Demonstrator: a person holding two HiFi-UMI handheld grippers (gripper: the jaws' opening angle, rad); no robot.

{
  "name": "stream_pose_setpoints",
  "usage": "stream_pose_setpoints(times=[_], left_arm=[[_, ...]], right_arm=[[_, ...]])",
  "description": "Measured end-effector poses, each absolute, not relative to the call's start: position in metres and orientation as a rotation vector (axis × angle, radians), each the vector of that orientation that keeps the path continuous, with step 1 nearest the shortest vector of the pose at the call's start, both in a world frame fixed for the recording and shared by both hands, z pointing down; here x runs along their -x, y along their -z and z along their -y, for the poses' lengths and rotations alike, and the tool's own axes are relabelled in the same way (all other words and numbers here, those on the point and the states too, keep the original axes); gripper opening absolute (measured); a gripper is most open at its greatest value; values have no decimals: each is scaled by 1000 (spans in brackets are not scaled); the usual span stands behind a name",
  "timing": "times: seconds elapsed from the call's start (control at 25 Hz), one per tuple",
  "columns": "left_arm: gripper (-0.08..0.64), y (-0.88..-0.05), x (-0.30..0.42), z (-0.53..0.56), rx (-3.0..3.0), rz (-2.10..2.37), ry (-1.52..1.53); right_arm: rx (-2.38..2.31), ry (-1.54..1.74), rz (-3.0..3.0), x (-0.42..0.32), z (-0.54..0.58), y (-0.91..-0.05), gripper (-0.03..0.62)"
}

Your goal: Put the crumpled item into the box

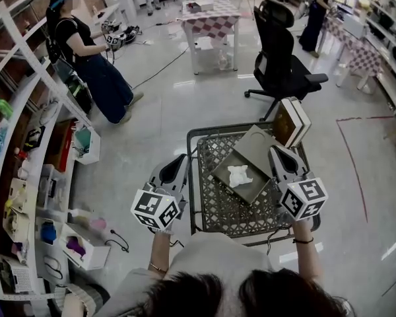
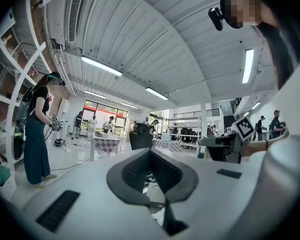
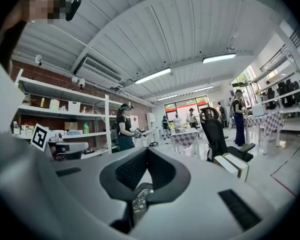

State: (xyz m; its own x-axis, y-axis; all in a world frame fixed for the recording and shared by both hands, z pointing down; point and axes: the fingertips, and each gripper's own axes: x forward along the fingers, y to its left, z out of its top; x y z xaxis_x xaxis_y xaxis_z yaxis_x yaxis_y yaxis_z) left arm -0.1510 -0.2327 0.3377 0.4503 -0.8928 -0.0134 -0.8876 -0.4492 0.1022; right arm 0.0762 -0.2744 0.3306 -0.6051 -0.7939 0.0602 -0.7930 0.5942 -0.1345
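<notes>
The white crumpled item [image 1: 239, 175] lies inside an open olive-grey box [image 1: 251, 191] on a wire-mesh cart [image 1: 214, 210]. The box's lid [image 1: 256, 142] is tilted up at the far side. My left gripper [image 1: 179, 158] hovers just left of the cart's edge, jaws shut and empty. In the left gripper view the left gripper [image 2: 157, 194] shows a sliver of the crumpled item [image 2: 160, 217] below its jaws. My right gripper [image 1: 278, 150] is held over the cart's right side next to the box, shut with nothing in it. The right gripper [image 3: 140, 194] shows the mesh [image 3: 138, 202] beneath.
A white-edged closed box [image 1: 292, 120] leans at the cart's far right corner. A black office chair [image 1: 280, 51] stands beyond the cart. Shelves [image 1: 33, 177] with small items run along the left. A person [image 1: 86, 58] holding grippers stands far left.
</notes>
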Motion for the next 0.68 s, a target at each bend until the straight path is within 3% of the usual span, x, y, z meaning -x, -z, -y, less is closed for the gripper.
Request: stream_pose_setpoints(times=[0.68], left_arm=[[17,-341,143,232,-2615,1595,85]], right_arm=[[1403,211,-2800,-83,273,-334,21]])
